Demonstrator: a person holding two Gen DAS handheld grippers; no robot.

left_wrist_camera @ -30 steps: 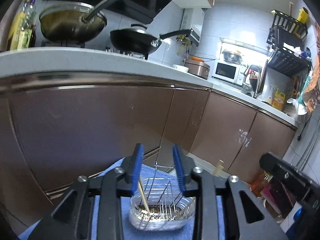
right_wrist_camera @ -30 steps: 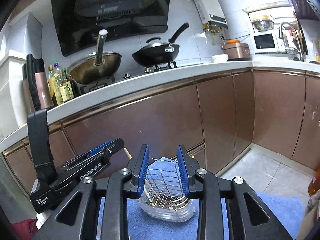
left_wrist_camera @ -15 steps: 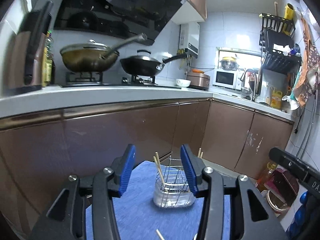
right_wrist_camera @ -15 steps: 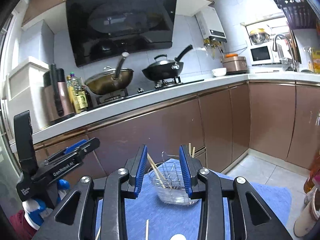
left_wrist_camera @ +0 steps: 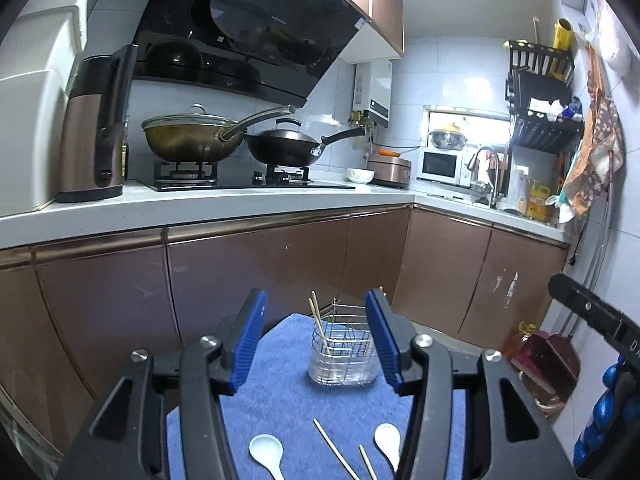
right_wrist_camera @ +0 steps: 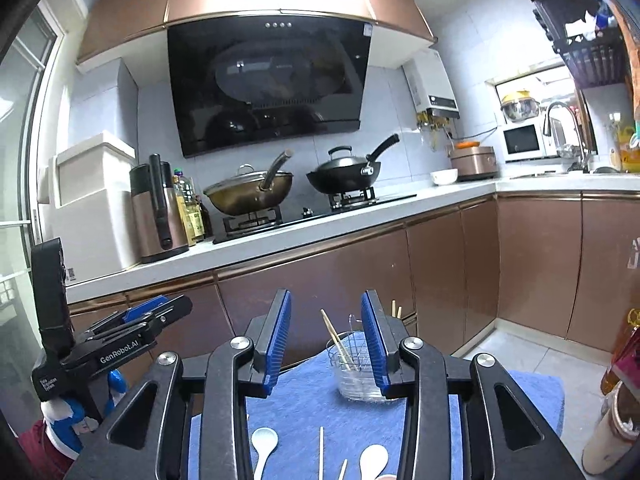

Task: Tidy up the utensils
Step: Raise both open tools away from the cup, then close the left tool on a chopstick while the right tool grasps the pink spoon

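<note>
Your left gripper (left_wrist_camera: 316,340) hangs above the blue towel (left_wrist_camera: 280,404), jaws opening, gripping nothing. A white spoon (left_wrist_camera: 267,454) lies near the towel's near edge, loose chopsticks (left_wrist_camera: 335,449) beside it, then another spoon (left_wrist_camera: 388,442). The wire utensil holder (left_wrist_camera: 344,356) stands toward the far edge. Your right gripper (right_wrist_camera: 326,344) is opening too, empty.

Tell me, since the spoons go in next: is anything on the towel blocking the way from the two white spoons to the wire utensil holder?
Nothing visible does. The left spoon and right spoon lie on the blue towel near the camera, with loose chopsticks between them. Bare towel stretches from there to the utensil holder.
</note>
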